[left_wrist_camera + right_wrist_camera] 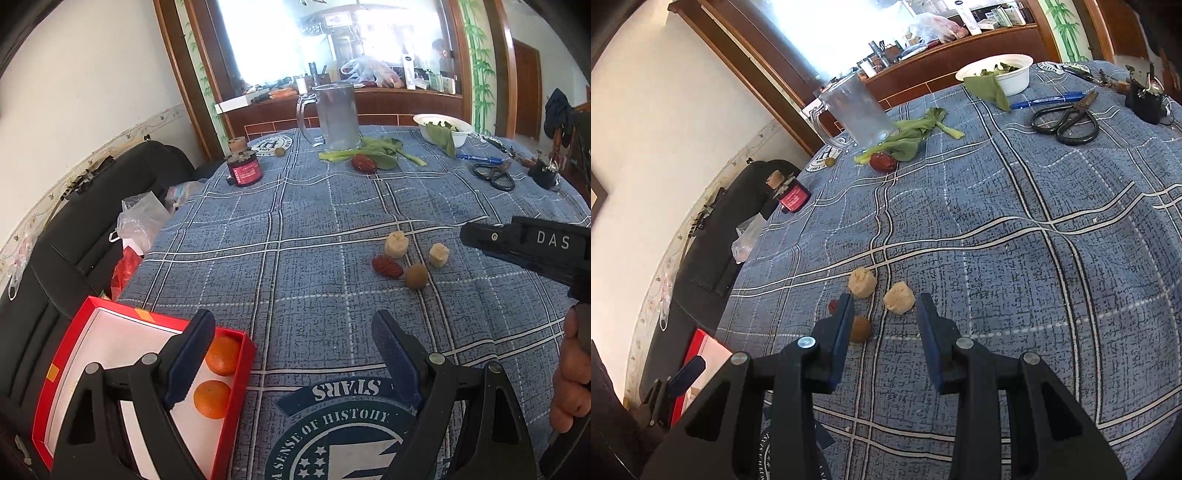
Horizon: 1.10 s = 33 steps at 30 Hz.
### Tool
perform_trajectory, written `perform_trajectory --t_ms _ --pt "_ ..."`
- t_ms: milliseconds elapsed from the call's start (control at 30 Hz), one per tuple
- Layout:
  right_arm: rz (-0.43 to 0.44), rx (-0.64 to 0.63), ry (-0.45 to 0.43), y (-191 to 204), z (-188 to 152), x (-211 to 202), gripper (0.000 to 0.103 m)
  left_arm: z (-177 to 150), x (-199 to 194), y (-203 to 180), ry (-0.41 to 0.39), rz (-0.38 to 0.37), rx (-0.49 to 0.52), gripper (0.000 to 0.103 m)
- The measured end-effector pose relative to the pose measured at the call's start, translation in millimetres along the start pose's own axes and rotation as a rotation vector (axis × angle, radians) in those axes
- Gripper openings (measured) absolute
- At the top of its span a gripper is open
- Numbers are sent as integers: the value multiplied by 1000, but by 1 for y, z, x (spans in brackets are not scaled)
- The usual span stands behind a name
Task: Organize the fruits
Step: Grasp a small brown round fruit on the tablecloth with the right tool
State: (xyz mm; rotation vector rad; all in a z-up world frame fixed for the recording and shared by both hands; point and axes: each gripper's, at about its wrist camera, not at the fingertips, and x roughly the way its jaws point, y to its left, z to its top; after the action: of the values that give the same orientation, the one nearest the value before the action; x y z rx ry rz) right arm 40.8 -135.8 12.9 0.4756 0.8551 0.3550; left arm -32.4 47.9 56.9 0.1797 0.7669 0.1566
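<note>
Two oranges (218,373) lie in the red box (236,406) with a white floor at the near left table edge. My left gripper (293,321) hangs open above the box's right wall, nothing between its fingers. Mid-table sit two pale cut chunks (396,243) (439,254), a red date (386,266) and a brown longan (417,276). My right gripper (885,304) stands open just above this cluster; the longan (860,328) is beside its left finger, a pale chunk (899,302) lies between the tips. A second date (364,163) and a small longan (280,151) lie far back.
A glass mug (338,114), green leaves (373,151), a white bowl (441,129), a red jar (243,168), scissors (493,175) and a blue pen (478,158) crowd the far side. A black chair (74,236) with plastic bags stands left of the table.
</note>
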Motion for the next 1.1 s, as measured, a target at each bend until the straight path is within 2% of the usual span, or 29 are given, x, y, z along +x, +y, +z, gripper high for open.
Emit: perform_trajectory --t_ms 733,900,1100 --pt "-4 -17 47 0 -2 12 38 -13 27 4 87 -5 -13 87" --pt "4 -133 69 23 -12 22 38 -16 26 12 89 -5 -29 87" --pt "-64 -278 96 47 -25 46 38 -25 25 26 89 -14 -65 87"
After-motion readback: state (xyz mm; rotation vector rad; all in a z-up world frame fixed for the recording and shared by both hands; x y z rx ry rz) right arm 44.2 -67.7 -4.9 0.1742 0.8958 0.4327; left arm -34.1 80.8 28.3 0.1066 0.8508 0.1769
